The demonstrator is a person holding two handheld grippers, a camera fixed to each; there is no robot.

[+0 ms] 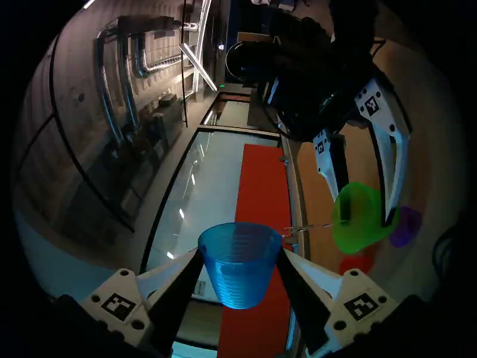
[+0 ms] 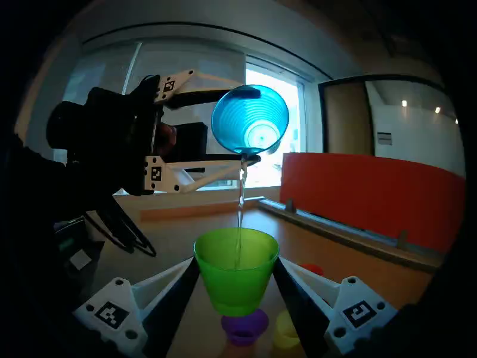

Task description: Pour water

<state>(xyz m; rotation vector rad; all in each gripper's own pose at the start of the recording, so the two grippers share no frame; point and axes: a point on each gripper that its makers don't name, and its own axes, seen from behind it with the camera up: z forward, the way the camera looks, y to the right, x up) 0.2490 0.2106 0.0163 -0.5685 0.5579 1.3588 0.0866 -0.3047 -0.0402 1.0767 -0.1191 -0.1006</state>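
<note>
My left gripper (image 1: 241,269) is shut on a blue cup (image 1: 239,262), tipped forward. The right gripper view shows that blue cup (image 2: 250,119) from its open mouth, held high in the left gripper (image 2: 244,124), with a thin stream of water (image 2: 240,197) falling from its rim. The stream lands in a green cup (image 2: 236,268), upright and gripped by my right gripper (image 2: 236,275). In the left gripper view the green cup (image 1: 358,216) sits between the right gripper's fingers (image 1: 390,149), and a fine line of water reaches it.
A wooden table (image 2: 334,250) lies below, with a red partition (image 2: 381,191) along its far edge. A purple cup (image 2: 244,328), a yellow cup (image 2: 285,337) and a small red thing (image 2: 311,268) stand on the table under the green cup. A bright window (image 2: 268,119) is behind.
</note>
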